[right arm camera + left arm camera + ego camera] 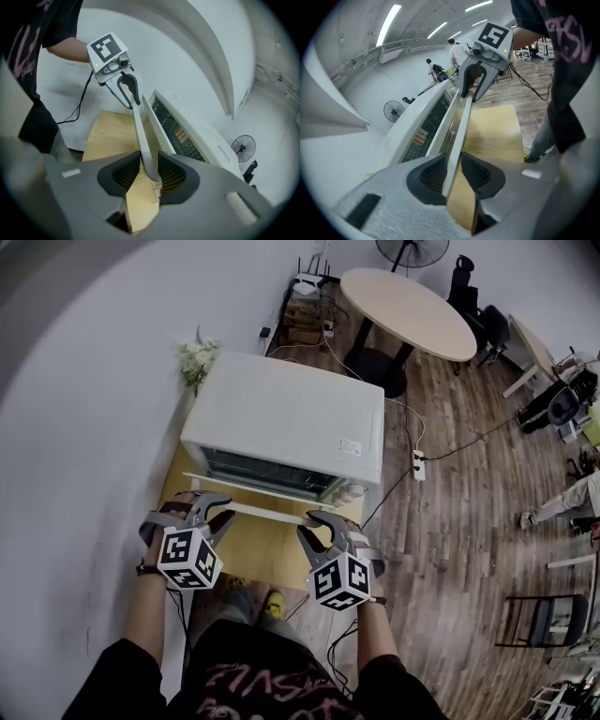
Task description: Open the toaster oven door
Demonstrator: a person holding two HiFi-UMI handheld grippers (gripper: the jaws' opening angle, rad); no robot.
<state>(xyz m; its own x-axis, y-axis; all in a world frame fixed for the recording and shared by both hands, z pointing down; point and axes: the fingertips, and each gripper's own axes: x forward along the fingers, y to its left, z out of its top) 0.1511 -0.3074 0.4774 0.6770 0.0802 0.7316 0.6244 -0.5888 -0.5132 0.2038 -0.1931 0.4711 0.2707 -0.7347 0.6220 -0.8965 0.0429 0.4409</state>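
A white toaster oven (281,413) stands on a small wooden table (258,554). Its glass door (267,474) tilts a little way out from the top, and the rack inside shows through the gap (180,133). A long white door handle (267,514) runs across the door's top edge. My left gripper (211,507) is shut on the handle's left end, with the bar (461,126) pressed between its dark pads (433,173). At the right end my right gripper (319,521) grips the same bar (139,131) between its pads (171,174). Each gripper view shows the other gripper at the far end of the bar.
A white wall runs close along the left, with a bunch of white flowers (197,357) behind the oven. The oven's cord leads to a power strip (417,465) on the wood floor at the right. A round table (408,310) and chairs stand further back.
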